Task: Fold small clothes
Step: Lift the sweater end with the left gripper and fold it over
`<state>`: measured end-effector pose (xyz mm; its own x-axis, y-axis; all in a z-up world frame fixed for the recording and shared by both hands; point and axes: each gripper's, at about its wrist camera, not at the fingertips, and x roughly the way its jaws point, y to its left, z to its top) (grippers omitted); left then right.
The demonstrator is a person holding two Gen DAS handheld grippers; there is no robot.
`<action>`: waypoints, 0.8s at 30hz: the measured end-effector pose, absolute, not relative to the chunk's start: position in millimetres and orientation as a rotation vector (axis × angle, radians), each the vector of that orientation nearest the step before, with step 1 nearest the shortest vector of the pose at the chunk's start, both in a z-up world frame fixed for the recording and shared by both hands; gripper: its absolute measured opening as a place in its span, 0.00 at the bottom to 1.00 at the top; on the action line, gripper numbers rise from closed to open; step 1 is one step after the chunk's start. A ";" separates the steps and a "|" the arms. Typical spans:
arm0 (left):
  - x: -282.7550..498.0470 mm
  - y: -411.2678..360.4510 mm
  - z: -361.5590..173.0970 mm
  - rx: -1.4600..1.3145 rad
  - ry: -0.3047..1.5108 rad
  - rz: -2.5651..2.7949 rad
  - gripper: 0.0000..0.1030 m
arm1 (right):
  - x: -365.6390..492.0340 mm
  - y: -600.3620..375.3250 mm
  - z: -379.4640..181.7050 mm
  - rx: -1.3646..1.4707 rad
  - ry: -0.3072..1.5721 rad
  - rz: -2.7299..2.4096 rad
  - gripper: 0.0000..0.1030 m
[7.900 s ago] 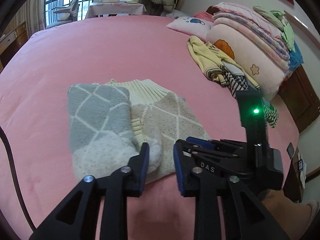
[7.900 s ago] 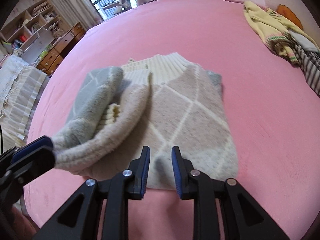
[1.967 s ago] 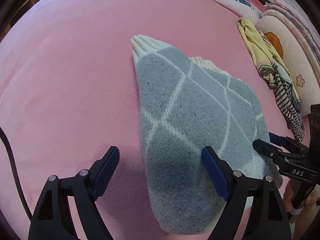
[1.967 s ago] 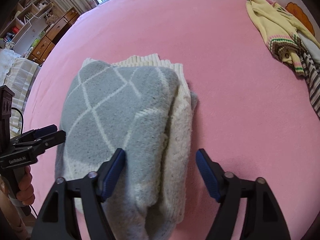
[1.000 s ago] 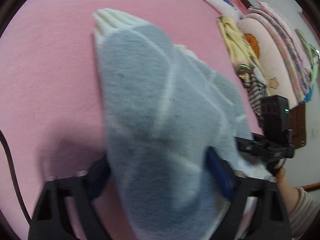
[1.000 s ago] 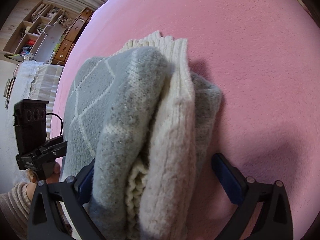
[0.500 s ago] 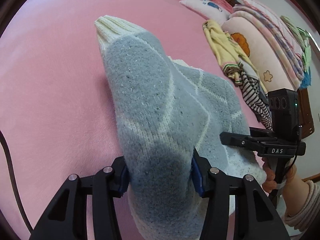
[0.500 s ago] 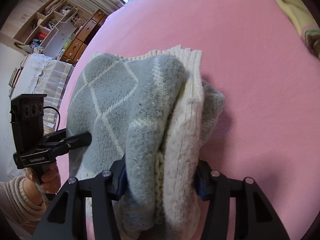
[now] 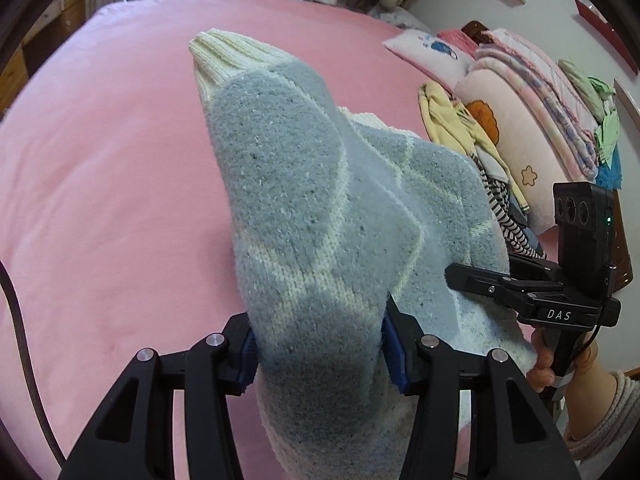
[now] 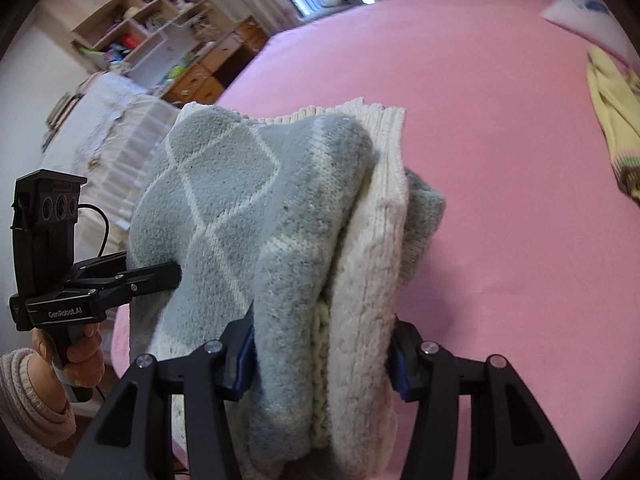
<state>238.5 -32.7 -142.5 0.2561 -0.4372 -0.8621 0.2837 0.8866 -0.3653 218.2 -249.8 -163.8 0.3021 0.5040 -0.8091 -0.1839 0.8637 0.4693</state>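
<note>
**Folded sweater held between two grippers above the pink bed**

The folded sweater (image 9: pixel 320 240), grey with cream diamond lines and a cream ribbed collar, hangs as a thick bundle over the pink bedspread (image 9: pixel 100 160). The left gripper (image 9: pixel 318 346) clamps one side of the bundle, its blue pads pressed into the knit. The right gripper (image 10: pixel 320 346) pinches the other side the same way, its jaws closed on the stacked layers.

Writing can be read on both tools. In the left wrist view the right gripper (image 9: pixel 476 276) carries white letters "DAS" on its black body, with a small green light on the camera block above. In the right wrist view the left gripper (image 10: pixel 160 276) reads "GenRobot.AI".

Only the left wrist view shows the pile of clothes (image 9: pixel 480 152) at the bed's edge, yellow and striped pieces, beside stacked quilts (image 9: pixel 532 112), one bearing an orange cartoon shape and a star, and a pillow (image 9: pixel 432 56) with a blue print. It also shows a hand (image 9: pixel 548 364) in a pale knit sleeve.

Only the right wrist view shows the sweater's layered edge, cream beside grey, plus wooden shelves (image 10: pixel 152 32), a chest of drawers (image 10: pixel 212 76), and the other hand (image 10: pixel 76 352) gripping its handle.
</note>
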 end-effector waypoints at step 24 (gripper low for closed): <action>407.3 382.7 -177.1 -0.029 1.220 -0.380 0.49 | 388.2 161.4 -224.3 0.369 1.149 0.476 0.51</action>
